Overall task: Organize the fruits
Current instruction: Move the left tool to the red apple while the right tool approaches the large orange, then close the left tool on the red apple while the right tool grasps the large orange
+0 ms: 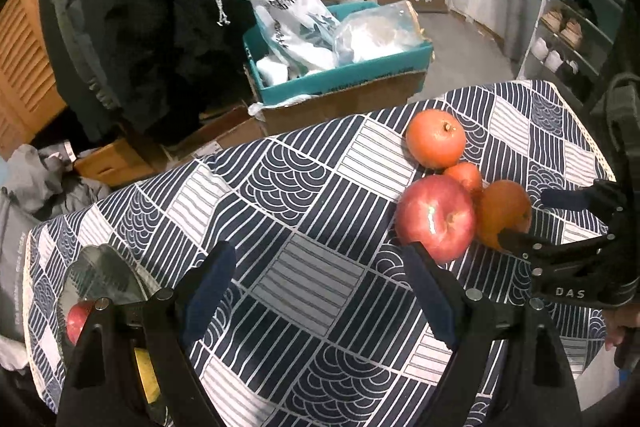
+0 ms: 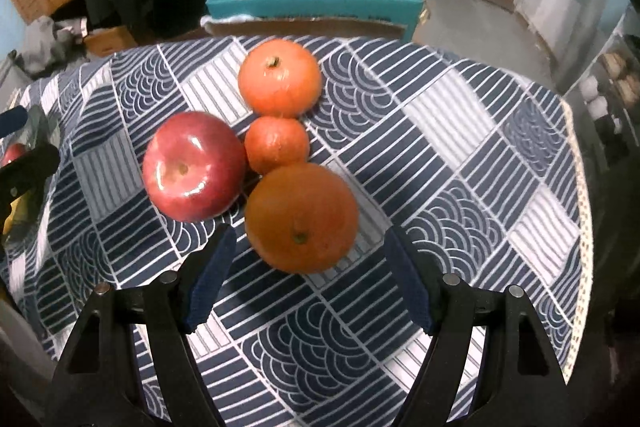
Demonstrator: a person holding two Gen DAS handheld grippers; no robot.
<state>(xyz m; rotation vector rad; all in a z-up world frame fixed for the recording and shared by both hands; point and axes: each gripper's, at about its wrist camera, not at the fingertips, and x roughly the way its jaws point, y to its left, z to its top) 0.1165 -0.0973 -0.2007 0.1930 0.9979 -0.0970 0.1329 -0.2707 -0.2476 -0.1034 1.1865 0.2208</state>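
We hold both grippers over a table draped in a navy-and-white patterned cloth (image 2: 460, 155), and four fruits sit bunched together on it. Our right gripper (image 2: 310, 277) has its jaws spread wide with nothing between the pads, and the big orange (image 2: 301, 218) lies just ahead of them, partly inside the gap. Behind that orange a small tangerine (image 2: 276, 145) touches it, and a larger tangerine (image 2: 280, 78) sits just beyond, stem up. A red apple (image 2: 195, 166) rests to the left of the orange, against the small tangerine. Our left gripper (image 1: 320, 291) is also spread apart and holds nothing; from its camera the apple (image 1: 436, 218) lies just beyond its right-hand finger. In that same view the right gripper (image 1: 536, 217) comes in from the right edge, one finger beside the orange (image 1: 505, 211). At the left edge a clear glass bowl (image 1: 102, 275) stands on the cloth, with a second red apple (image 1: 78, 321) and something yellow inside it, mostly hidden behind our left gripper. Off the table stands a teal box (image 1: 340, 79) stuffed with white bags.
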